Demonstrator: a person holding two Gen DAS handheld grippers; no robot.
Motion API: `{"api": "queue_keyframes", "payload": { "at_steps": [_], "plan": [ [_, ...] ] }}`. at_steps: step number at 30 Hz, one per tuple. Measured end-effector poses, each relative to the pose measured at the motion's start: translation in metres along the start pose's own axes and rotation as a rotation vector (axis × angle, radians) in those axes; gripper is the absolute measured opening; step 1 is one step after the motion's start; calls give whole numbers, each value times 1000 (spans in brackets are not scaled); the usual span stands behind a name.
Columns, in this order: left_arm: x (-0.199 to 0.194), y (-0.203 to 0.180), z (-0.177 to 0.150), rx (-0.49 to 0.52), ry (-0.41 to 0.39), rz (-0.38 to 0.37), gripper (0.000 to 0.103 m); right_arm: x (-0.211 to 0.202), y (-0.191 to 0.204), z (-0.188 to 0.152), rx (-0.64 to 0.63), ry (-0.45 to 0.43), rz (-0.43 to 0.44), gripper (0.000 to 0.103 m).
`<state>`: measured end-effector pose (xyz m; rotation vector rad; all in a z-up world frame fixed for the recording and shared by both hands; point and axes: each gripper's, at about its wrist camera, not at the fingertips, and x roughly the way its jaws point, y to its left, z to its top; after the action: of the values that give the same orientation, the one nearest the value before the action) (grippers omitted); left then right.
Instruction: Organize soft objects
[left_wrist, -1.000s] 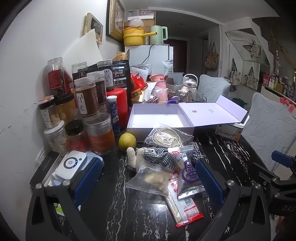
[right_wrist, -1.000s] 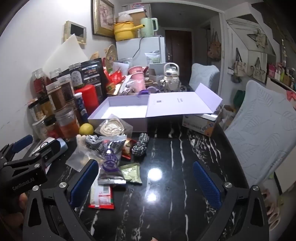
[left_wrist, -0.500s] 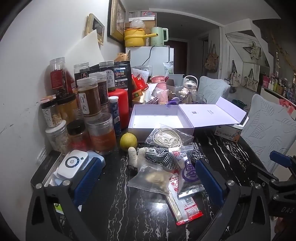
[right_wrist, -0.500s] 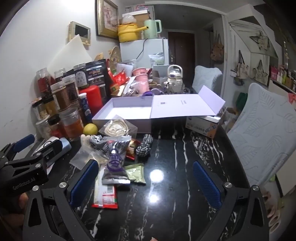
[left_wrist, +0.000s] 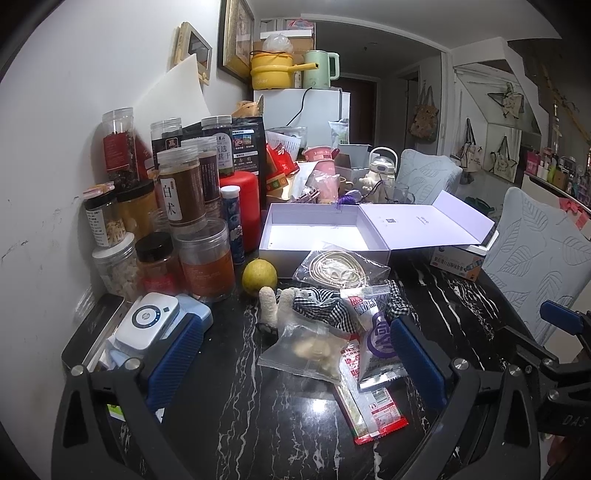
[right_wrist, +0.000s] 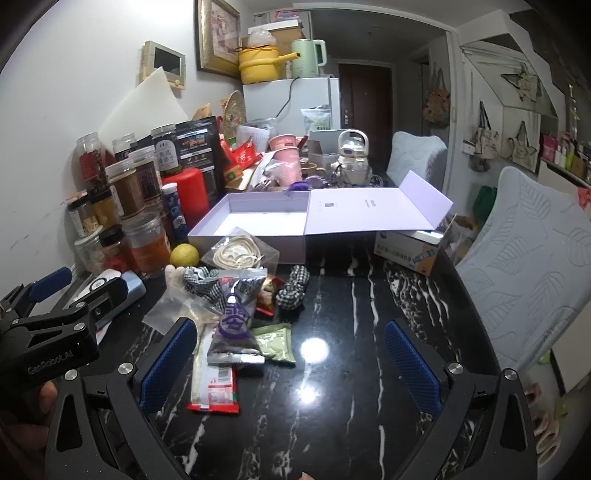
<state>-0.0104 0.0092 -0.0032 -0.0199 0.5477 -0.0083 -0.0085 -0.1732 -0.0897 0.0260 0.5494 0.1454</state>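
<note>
Worktop: black marble-patterned worktop (right_wrist: 332, 406), glossy, white-veined, against a white wall in a cluttered room.
Far left: clear plastic jars with dried goods (left_wrist: 184, 206), rigid, stacked by the wall; white round-dial gadget (left_wrist: 147, 325) on a pale blue case.
Left gripper (left_wrist: 295, 358): fingers spread wide, holding nothing, low over the worktop, aimed at the pile.
Fruit: yellow lemon (left_wrist: 259, 275), firm, just beside the box front.
Soft toy: cream plush toy in black-and-white gingham cloth (left_wrist: 295, 306), lying in the pile in front of the box, partly under packets. Judged light, squashy, non-slip; take it across the bare plush body or limb, not the loose cloth.
Packets: clear zip bag of pale pieces (left_wrist: 310, 349); clear bag of coiled cream cord (left_wrist: 341, 266); purple-printed foil sachet (right_wrist: 236, 317); red-and-white wrapper (right_wrist: 214, 387); green sachet (right_wrist: 275, 343). All thin, crinkly, likely slippery; pinch at an edge.
Scrunchie: black-and-white gingham fabric scrunchie (right_wrist: 293, 286), right of the pile, clear of packets; soft, easiest pick.
Box: lilac cardboard gift box (right_wrist: 207, 230), stiff, empty, lid (right_wrist: 369, 214) folded open rightward; likely destination.
Right gripper (right_wrist: 288, 362): fingers spread wide, empty, over bare worktop.
</note>
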Motion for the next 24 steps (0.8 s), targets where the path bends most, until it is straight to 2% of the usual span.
{"api": "queue_keyframes", "payload": {
  "at_steps": [24],
  "plan": [
    [1, 1, 1, -4, 8, -5, 103, 2, 5, -2, -17, -4, 3, 103]
  ]
}}
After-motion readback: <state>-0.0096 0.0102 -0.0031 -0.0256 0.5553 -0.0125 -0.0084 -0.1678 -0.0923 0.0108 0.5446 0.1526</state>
